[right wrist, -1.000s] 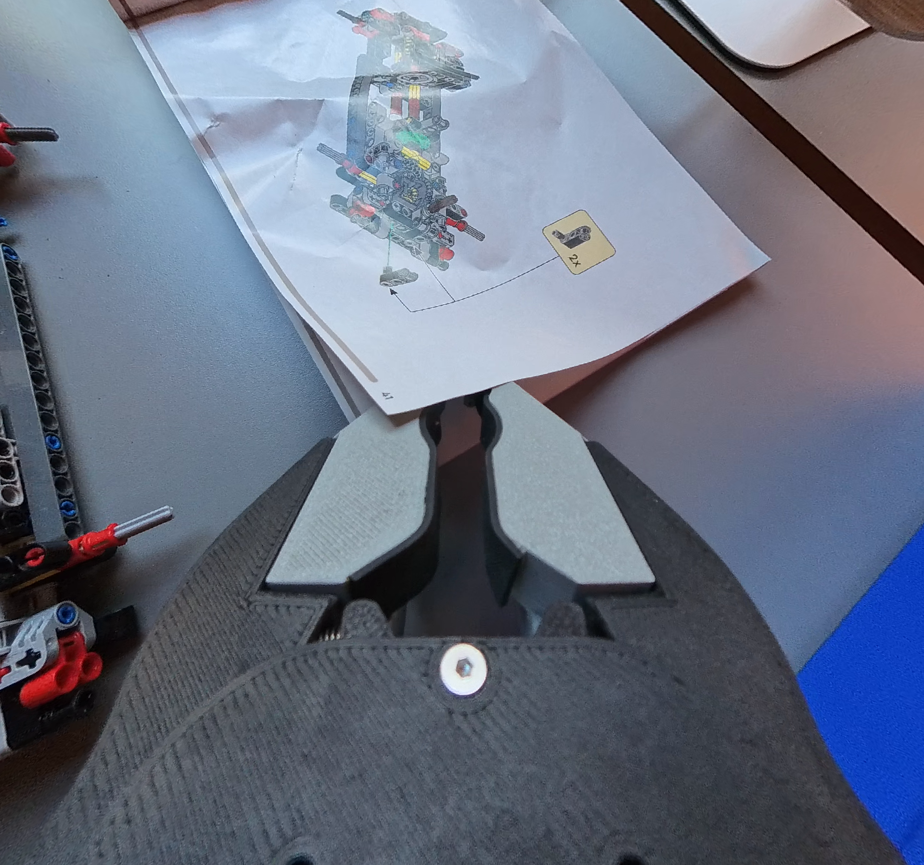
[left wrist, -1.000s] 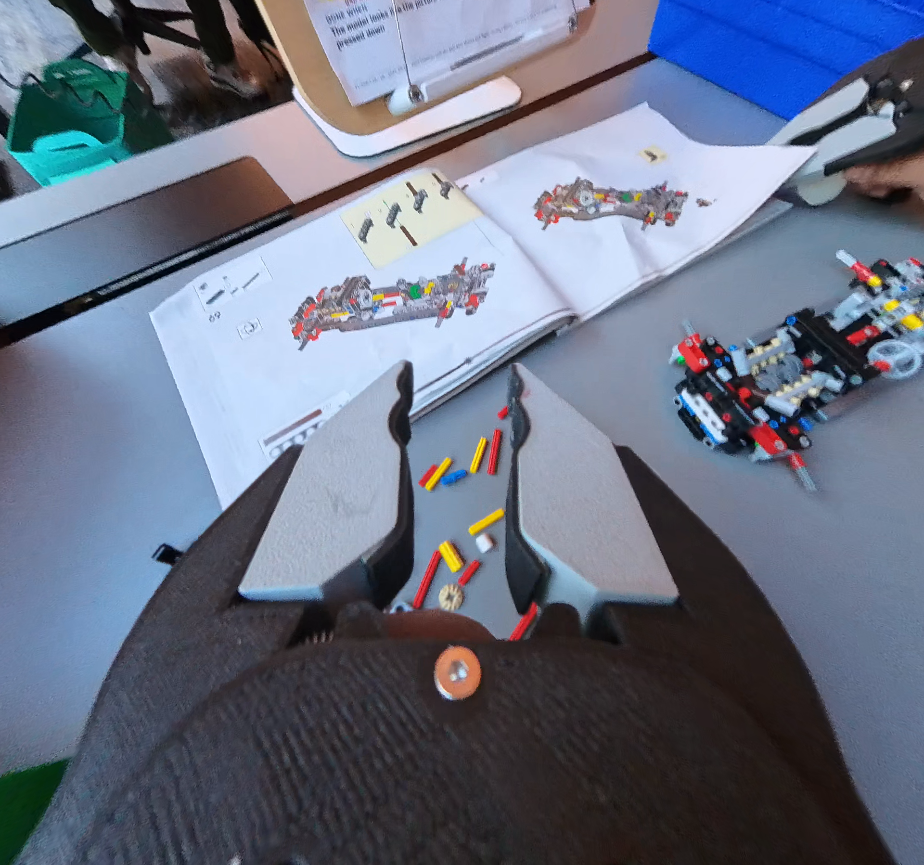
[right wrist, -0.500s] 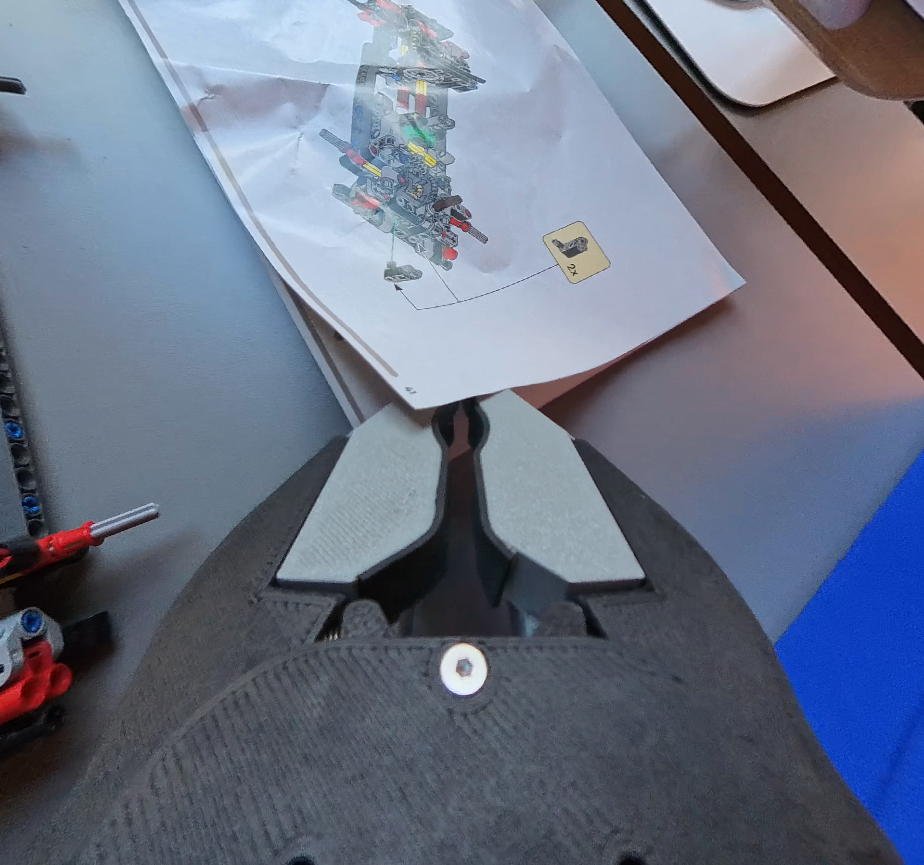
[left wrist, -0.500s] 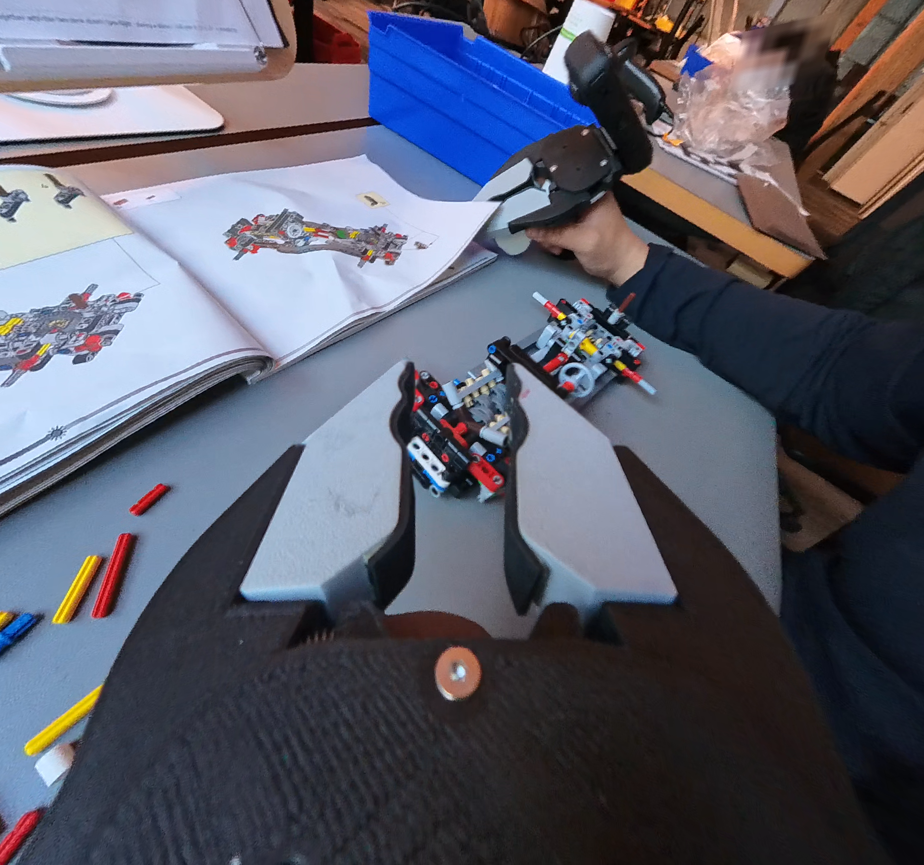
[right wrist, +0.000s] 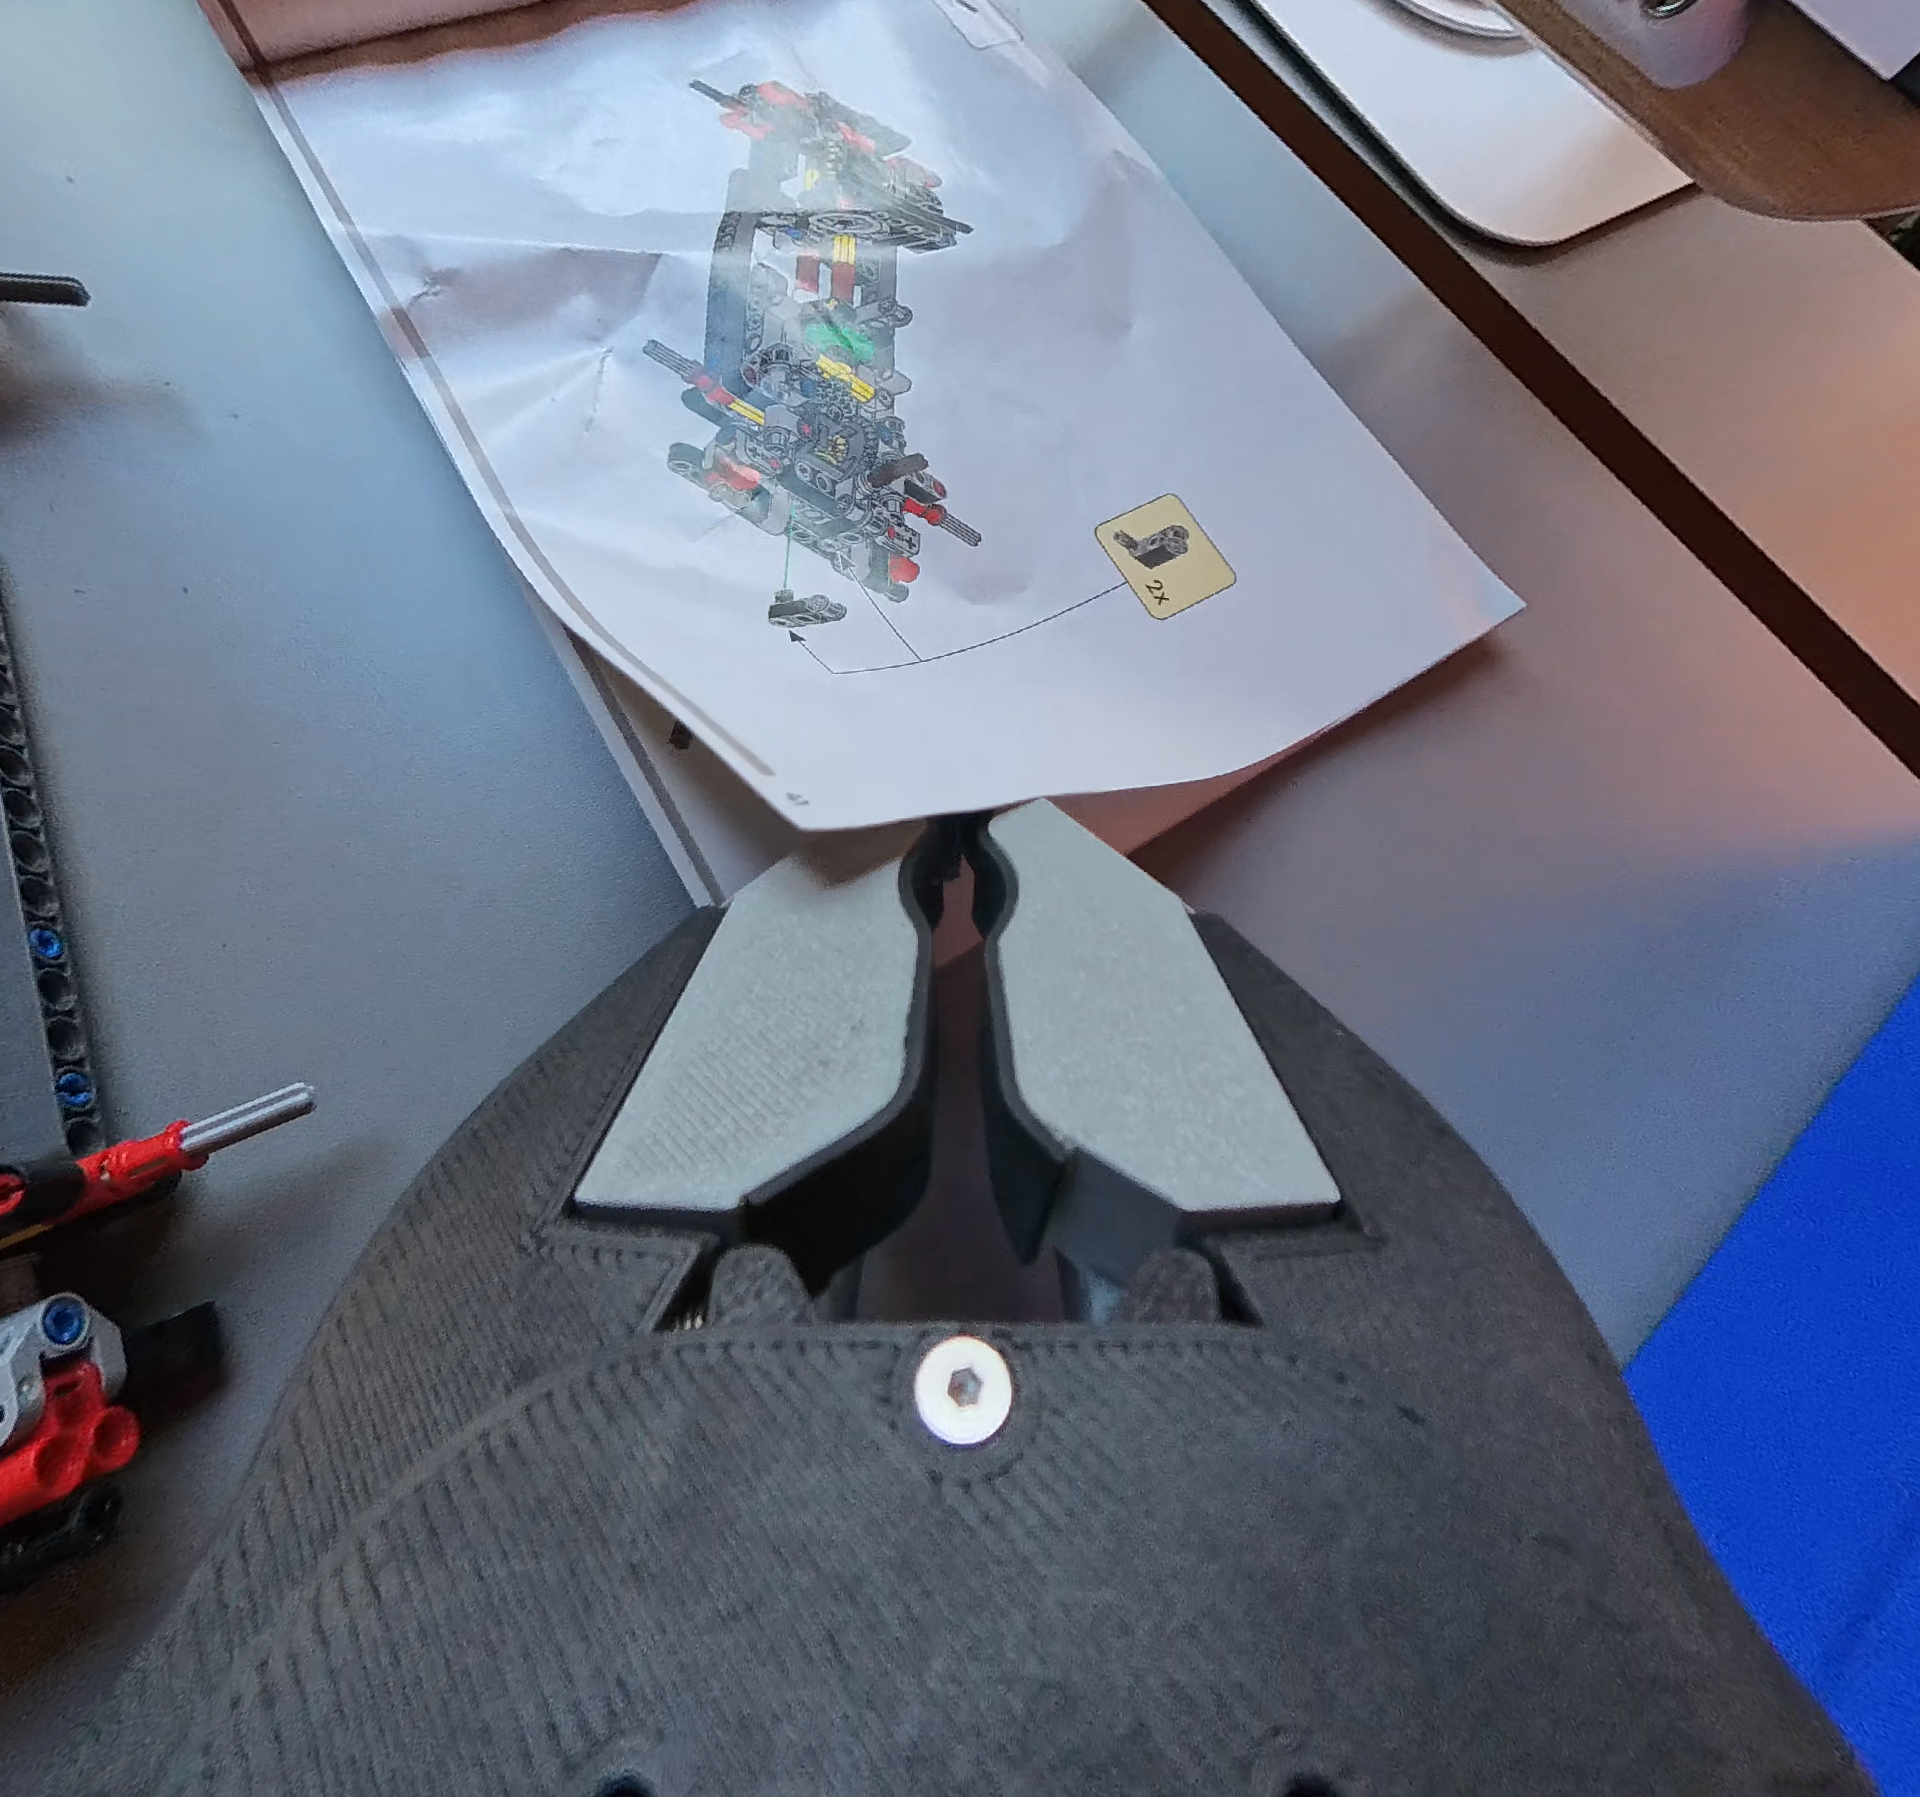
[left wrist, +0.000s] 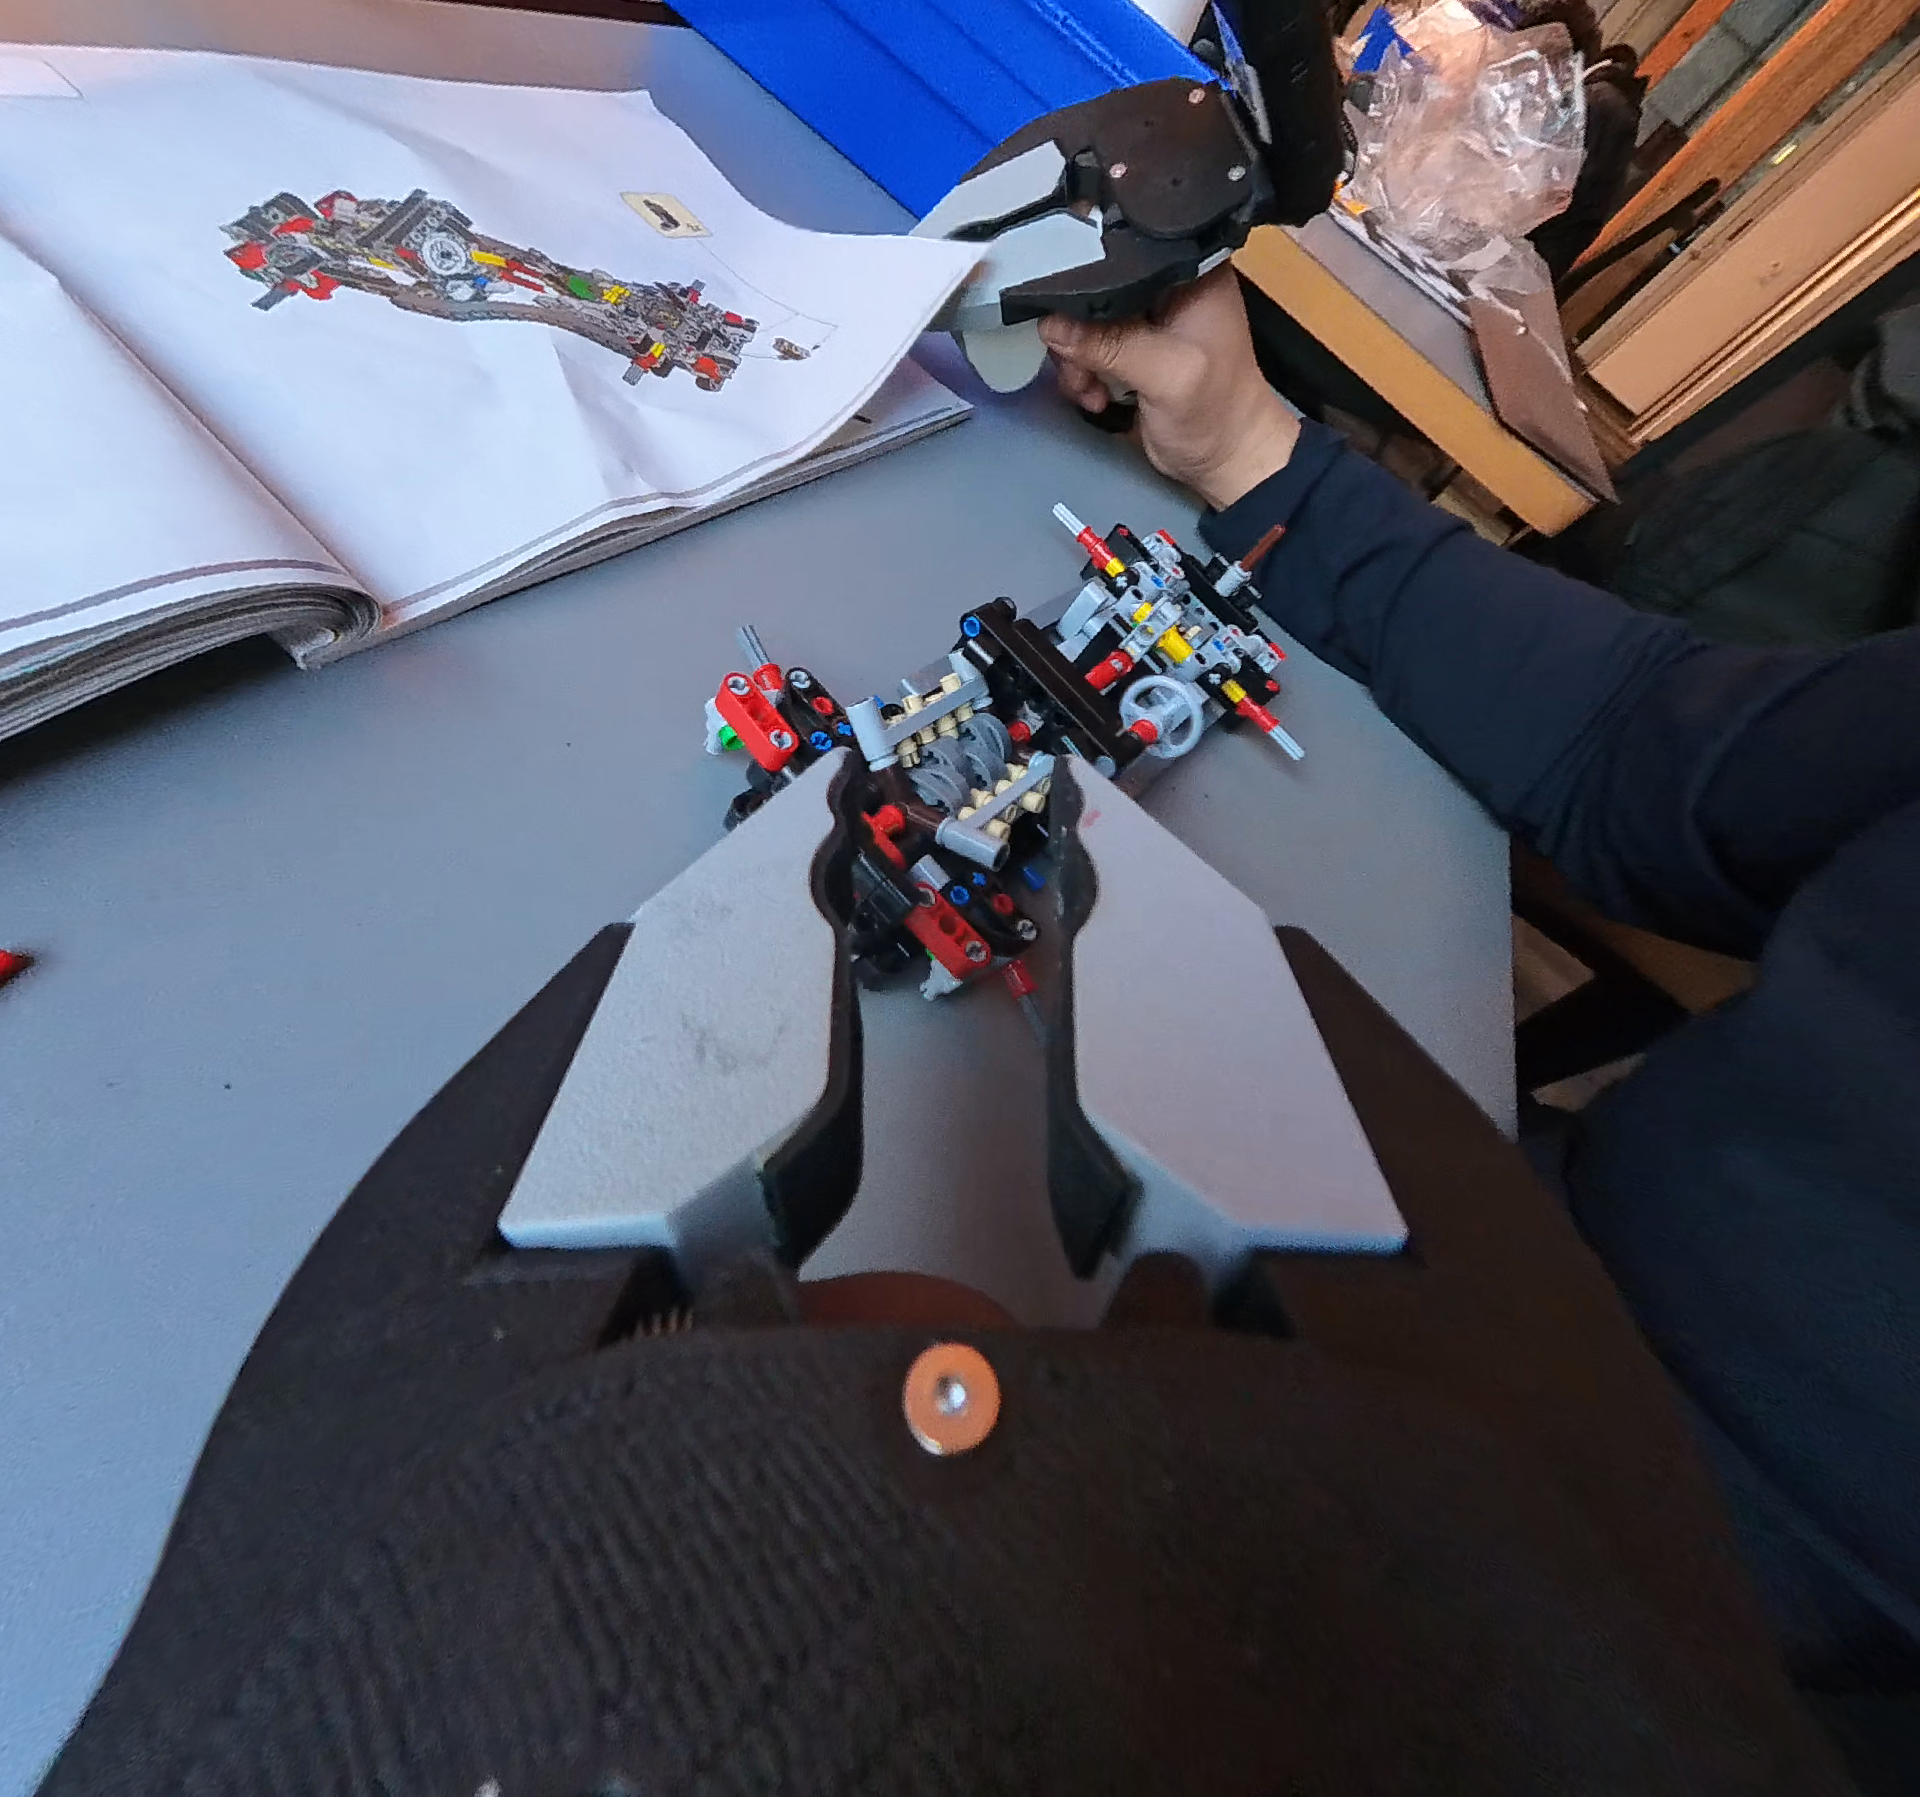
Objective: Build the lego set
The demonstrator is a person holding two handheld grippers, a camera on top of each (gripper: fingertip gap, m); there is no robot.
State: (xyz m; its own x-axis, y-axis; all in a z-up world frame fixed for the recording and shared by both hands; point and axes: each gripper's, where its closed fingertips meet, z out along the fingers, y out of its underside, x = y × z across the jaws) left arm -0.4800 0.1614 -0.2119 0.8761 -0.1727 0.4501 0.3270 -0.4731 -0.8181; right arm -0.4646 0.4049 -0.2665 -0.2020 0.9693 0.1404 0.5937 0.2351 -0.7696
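My left gripper [left wrist: 945, 781] is open, low over the grey table [left wrist: 312, 916]. Its fingertips stand to either side of the near end of a brick-built car chassis [left wrist: 1039, 698]; I see no pad pressing on it. My right gripper [right wrist: 961, 822] is shut on the near edge of a page [right wrist: 1039, 397] of the open instruction booklet [left wrist: 156, 500]. The left wrist view shows that gripper [left wrist: 987, 272] holding the page's corner [left wrist: 894, 293] lifted off the pages below. Part of the chassis shows at the left edge of the right wrist view [right wrist: 52, 1384].
A blue bin [left wrist: 883, 33] stands behind the booklet and shows at the right edge of the right wrist view [right wrist: 1787, 1332]. A white stand base [right wrist: 1507, 85] is beyond the booklet. A hand [left wrist: 1174, 386] and dark sleeve [left wrist: 1558, 708] reach past the chassis. A red piece [left wrist: 10, 963] lies far left. The gap from one gripper's tips to the other's is roughly 25 centimetres.
My left gripper swung right, away from the loose coloured pins, and came down around the chassis, still open. My right gripper's pads came together on the page edge and raised it slightly.
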